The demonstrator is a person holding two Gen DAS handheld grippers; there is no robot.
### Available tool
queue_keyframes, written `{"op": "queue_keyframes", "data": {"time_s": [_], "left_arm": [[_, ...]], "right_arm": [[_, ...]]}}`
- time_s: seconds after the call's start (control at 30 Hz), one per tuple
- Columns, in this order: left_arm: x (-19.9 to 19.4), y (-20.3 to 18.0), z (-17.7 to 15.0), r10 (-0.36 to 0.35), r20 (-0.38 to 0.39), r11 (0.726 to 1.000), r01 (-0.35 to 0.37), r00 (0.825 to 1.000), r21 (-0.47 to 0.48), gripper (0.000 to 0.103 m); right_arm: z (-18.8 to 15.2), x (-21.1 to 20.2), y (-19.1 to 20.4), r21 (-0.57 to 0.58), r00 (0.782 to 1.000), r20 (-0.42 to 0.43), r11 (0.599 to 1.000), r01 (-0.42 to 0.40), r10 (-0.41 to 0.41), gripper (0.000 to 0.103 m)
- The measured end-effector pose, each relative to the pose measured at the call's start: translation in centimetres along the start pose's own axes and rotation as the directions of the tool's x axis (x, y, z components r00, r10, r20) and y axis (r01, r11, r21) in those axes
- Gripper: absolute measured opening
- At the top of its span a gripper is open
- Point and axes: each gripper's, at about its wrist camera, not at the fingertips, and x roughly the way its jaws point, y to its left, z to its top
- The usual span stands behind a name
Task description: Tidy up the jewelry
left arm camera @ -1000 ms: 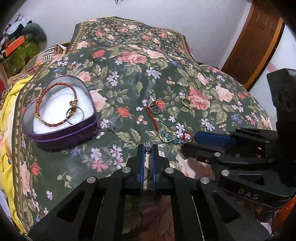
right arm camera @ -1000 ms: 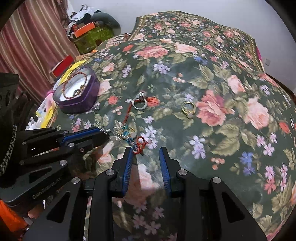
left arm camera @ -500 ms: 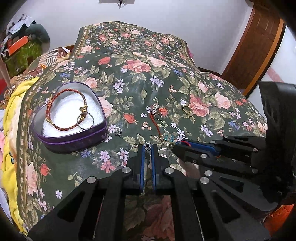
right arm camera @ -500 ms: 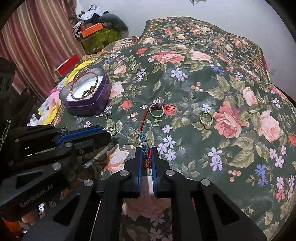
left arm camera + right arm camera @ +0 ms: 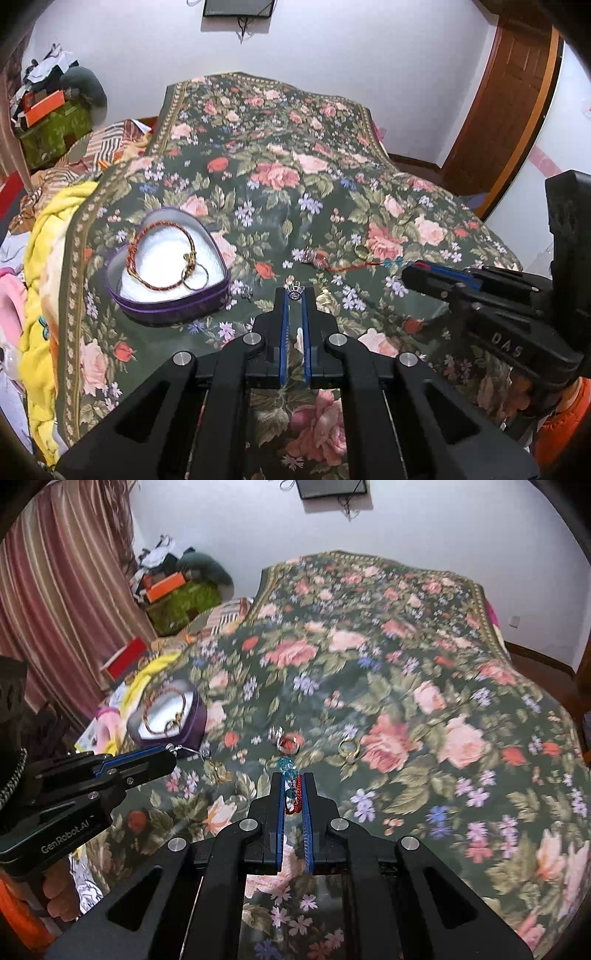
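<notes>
While both hand-held grippers sit low in their own frames over the floral bedspread (image 5: 280, 192), each one is pinching a piece of jewelry. The left hand-held gripper (image 5: 294, 295) is clenched around a small silver crown-shaped ring (image 5: 294, 292) right at its fingertips, bottom center of the left wrist view. The right hand-held gripper (image 5: 293, 779) is clamped on a red cord bracelet (image 5: 297, 794) with blue-green beads, the beads poking out past the tips; in the left view that cord stretches from the right gripper's tip at mid right toward the middle of the frame. Left of center in the left view sits the purple heart-shaped box (image 5: 168, 273), white lining inside, with a red-and-gold braided bracelet (image 5: 155, 254) and a thin silver ring (image 5: 195, 275) already lying in it. Loose on the bedspread, near the center of the right view, are a silver ring (image 5: 284, 740) and a gold ring (image 5: 348, 747), well apart from the box. The right view is a bit blurry.
</notes>
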Motion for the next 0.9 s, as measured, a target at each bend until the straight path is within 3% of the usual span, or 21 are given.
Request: {"op": "queue_keyframes", "data": {"time_s": [0.33, 0.53, 0.67, 0.9], "left_arm": [[-2.9, -0.8, 1.1, -0.005, 0.066, 1.0, 0.004, 0.998, 0.014, 0.005], [-3.4, -1.3, 0.9, -0.016, 0.065, 1.0, 0.015, 0.998, 0.023, 0.005], [-2.2, -1.6, 0.2, -0.006, 0.016, 0.998, 0.005, 1.0, 0.065, 0.005], [1.8, -1.1, -2.3, 0.038, -0.12, 0.996, -0.028, 0.992, 0.085, 0.005]], "right_arm": [[1.1, -3.5, 0.4, -0.008, 0.994, 0.105, 1.0, -0.002, 0.003, 0.007], [0.3, -2.0, 0.7, -0.026, 0.999, 0.047, 1.0, 0.006, -0.005, 0.008], [-1.0, -0.5, 0.4, -0.011, 1.0, -0.018, 1.0, 0.005, -0.006, 0.008], [-2.0, -0.1, -0.2, -0.003, 0.999, -0.053, 1.0, 0.007, -0.008, 0.008]]}}
